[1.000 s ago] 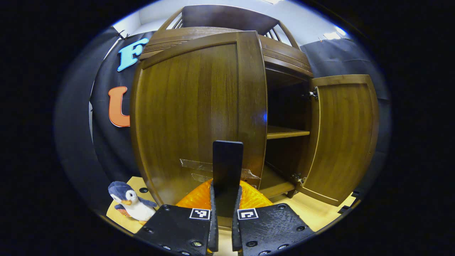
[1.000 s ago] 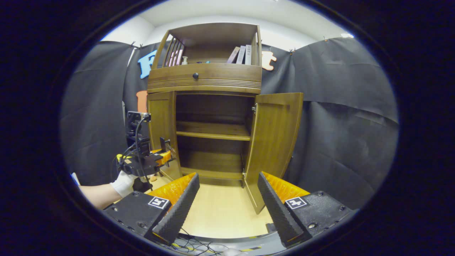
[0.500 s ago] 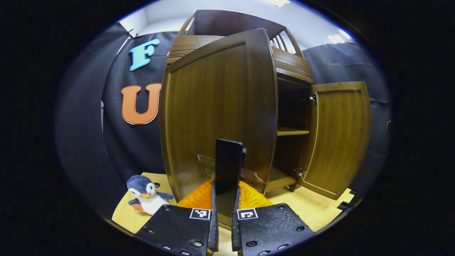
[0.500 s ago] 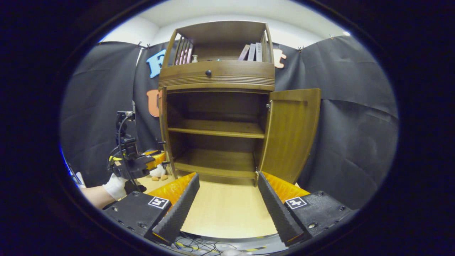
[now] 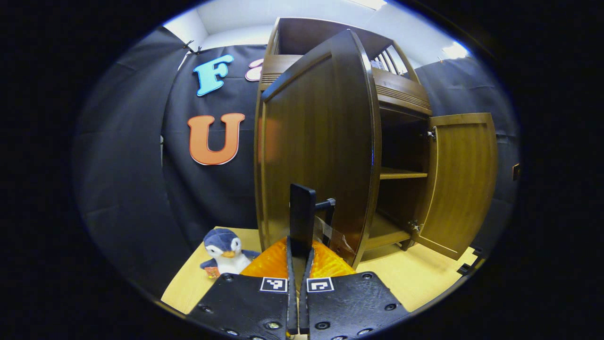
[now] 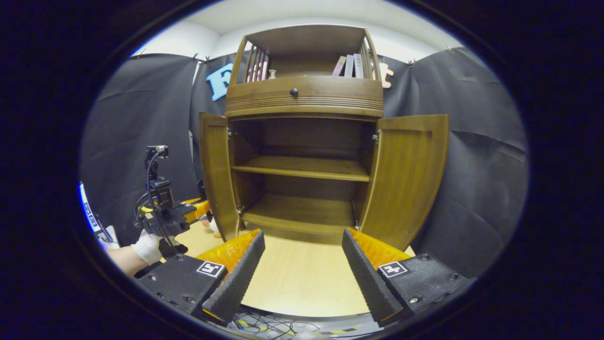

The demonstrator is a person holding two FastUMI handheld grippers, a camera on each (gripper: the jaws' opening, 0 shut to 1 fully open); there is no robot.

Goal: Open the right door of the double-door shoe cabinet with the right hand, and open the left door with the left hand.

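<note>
The wooden shoe cabinet (image 6: pixel 302 97) stands with both doors swung out. Its left door (image 5: pixel 316 141) fills the middle of the left gripper view, nearly edge-on. My left gripper (image 5: pixel 300 245) is shut on that door's dark handle (image 5: pixel 302 212), which joins the door by a short stem. In the right gripper view the left door (image 6: pixel 217 174) and the right door (image 6: pixel 408 179) flank two bare shelves (image 6: pixel 302 167). There the left gripper (image 6: pixel 196 210), held by a gloved hand (image 6: pixel 146 245), is at the left door's outer face. My right gripper (image 6: pixel 302 271) hangs open in front of the cabinet, holding nothing.
A plush penguin (image 5: pixel 224 252) sits on the light wooden floor (image 6: pixel 297 283) left of the cabinet, close to the left door. Books (image 6: pixel 351 66) stand on the cabinet's top shelf. Black cloth walls close in both sides. Cables (image 6: pixel 278 326) lie at the floor's near edge.
The left door has swung further out to the left, drawn by my left gripper on its handle. The right door stays open and my right gripper stays open.
</note>
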